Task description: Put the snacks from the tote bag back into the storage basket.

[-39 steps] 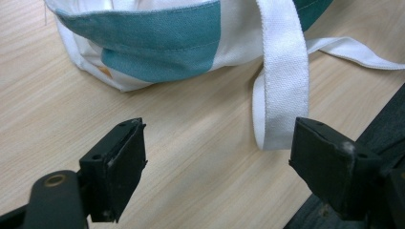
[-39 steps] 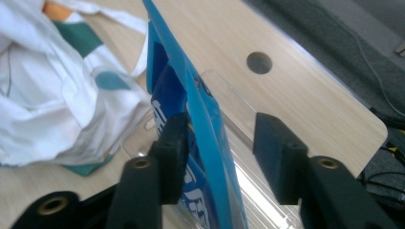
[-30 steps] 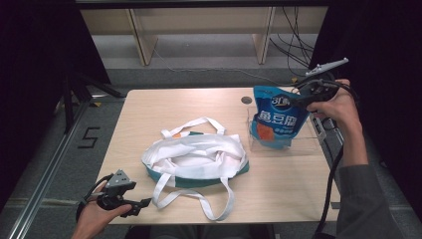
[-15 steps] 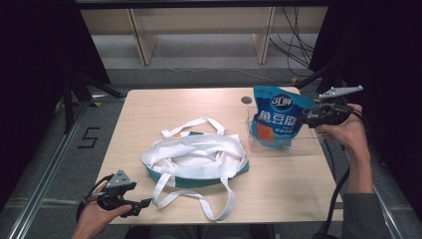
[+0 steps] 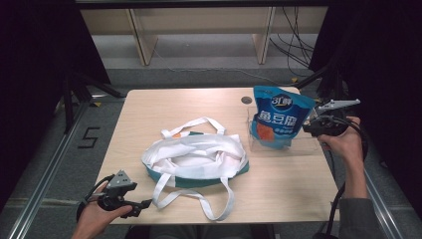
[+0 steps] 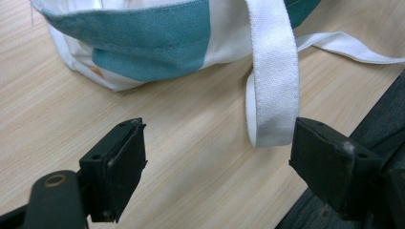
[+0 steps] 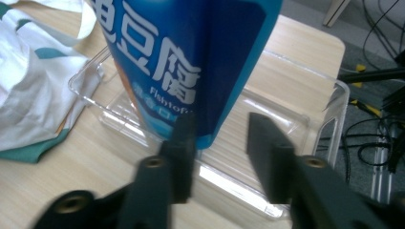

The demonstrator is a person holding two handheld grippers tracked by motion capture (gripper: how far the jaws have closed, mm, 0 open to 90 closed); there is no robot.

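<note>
A blue snack pouch (image 5: pixel 281 117) stands upright in a clear plastic tray (image 5: pixel 298 147) at the table's right. My right gripper (image 5: pixel 311 124) is at the pouch's right edge. In the right gripper view the pouch's (image 7: pixel 191 52) lower edge sits between the jaws of the right gripper (image 7: pixel 219 148). The jaws have just been closing, and a gap still shows on one side. A white and teal tote bag (image 5: pixel 194 157) lies flat mid-table. My left gripper (image 5: pixel 142 206) rests open at the front left, with the white strap (image 6: pixel 272 86) beside one jaw.
The tote's long handles (image 5: pixel 214 199) loop toward the table's front edge. A round cable hole (image 5: pixel 246 99) sits behind the tray. Cables and shelf legs lie on the floor beyond the table (image 5: pixel 164 109).
My right hand has dropped from near the pouch's top down to its right side by the tray. The left hand and the tote bag have not moved.
</note>
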